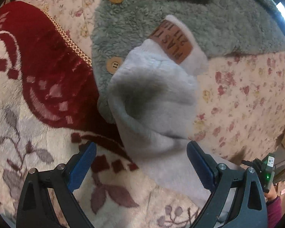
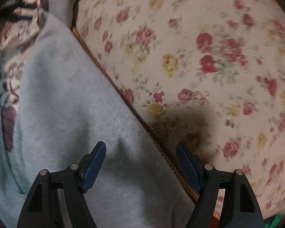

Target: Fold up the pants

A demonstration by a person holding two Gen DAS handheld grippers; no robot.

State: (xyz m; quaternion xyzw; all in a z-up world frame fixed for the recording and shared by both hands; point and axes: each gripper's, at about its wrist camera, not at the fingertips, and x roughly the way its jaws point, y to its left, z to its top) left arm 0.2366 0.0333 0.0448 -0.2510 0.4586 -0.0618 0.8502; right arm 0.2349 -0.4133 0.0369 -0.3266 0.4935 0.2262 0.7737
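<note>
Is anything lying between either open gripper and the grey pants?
Nothing visible. The left gripper has the grey pants directly ahead, and the right gripper hangs straight over the same fabric, both open.

We look at home bedroom, bed surface filling both views. Cream floral-print bedsheet with pink and yellow roses (image 2: 199, 57) spread wide. Plush red-and-cream patterned fleece blanket (image 1: 38, 79) over it, gold braided trim along edge. Grey-green fuzzy sherpa jacket with wooden buttons (image 1: 161, 15) lies there too. Soft furnishings, clothes: domestic.
</note>
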